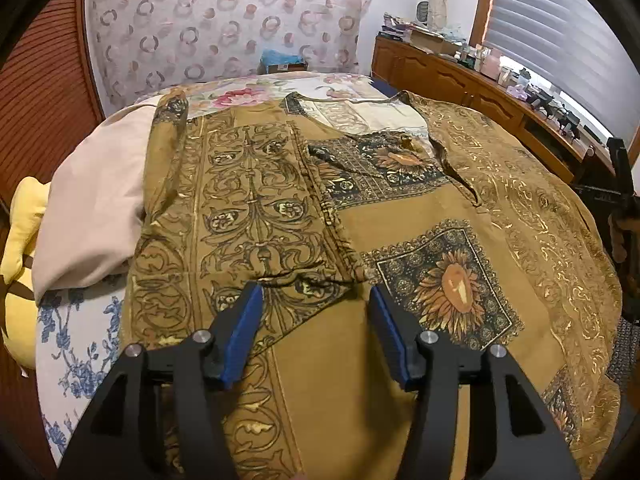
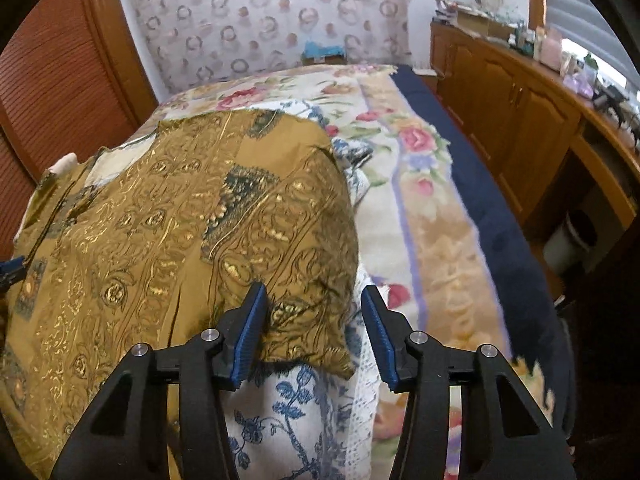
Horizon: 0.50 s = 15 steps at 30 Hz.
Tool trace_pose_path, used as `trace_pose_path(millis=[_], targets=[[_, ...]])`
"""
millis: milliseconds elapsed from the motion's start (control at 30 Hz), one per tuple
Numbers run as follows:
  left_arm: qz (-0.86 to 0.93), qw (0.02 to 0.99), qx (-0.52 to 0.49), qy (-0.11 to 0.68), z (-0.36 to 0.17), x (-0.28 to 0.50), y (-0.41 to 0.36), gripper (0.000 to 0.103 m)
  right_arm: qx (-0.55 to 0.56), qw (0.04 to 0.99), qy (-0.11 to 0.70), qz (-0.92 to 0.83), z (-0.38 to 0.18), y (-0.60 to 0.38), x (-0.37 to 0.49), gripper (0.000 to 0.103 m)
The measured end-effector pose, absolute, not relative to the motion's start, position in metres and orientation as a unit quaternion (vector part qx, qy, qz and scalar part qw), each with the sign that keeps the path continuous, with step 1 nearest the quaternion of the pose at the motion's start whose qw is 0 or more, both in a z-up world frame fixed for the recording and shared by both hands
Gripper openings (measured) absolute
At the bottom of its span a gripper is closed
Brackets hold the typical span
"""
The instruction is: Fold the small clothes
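Both grippers, left gripper (image 1: 316, 294) and right gripper (image 2: 312, 294), hover spread, pinching nothing, over the mustard-gold patterned cotton top (image 1: 304, 184) on the floral bed (image 2: 432, 216), 1 side folded, rest remaining.

Mustard gold-printed garment (image 1: 400, 216) spread flat on bed, left side folded inward.

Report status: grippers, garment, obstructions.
Left gripper open above folded flap. Right gripper open at the edge of the mustard garment. Nothing blocking.
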<state>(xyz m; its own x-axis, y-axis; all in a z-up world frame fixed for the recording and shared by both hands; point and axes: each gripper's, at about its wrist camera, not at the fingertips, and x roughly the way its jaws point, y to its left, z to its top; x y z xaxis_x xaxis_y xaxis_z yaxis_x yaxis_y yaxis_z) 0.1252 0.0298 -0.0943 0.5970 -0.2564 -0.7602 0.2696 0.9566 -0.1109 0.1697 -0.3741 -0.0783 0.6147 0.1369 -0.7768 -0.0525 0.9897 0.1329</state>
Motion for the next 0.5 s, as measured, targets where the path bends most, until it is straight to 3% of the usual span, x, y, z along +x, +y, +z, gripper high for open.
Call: trace_pose_path(millis=[133, 233, 367, 500], targets=[[-0.160, 0.891, 0.002, 0.425, -0.094, 0.126, 0.030, 0.062, 0.067, 0.894, 0.438, 0.070, -0.080, -0.374, 0.166, 0.040], [-0.161, 0.891, 0.005, 0.425, -0.094, 0.126, 0.028, 0.064, 0.082, 0.892, 0.437, 0.086, -0.080, -0.374, 0.165, 0.029], [-0.161, 0.890, 0.012, 0.426, -0.094, 0.126, 0.025, 0.066, 0.063, 0.896, 0.433, 0.079, -0.077, -0.371, 0.165, 0.024], [-0.161, 0.890, 0.012, 0.426, -0.094, 0.126, 0.024, 0.066, 0.020, 0.901, 0.429, 0.062, -0.073, -0.362, 0.163, 0.008]])
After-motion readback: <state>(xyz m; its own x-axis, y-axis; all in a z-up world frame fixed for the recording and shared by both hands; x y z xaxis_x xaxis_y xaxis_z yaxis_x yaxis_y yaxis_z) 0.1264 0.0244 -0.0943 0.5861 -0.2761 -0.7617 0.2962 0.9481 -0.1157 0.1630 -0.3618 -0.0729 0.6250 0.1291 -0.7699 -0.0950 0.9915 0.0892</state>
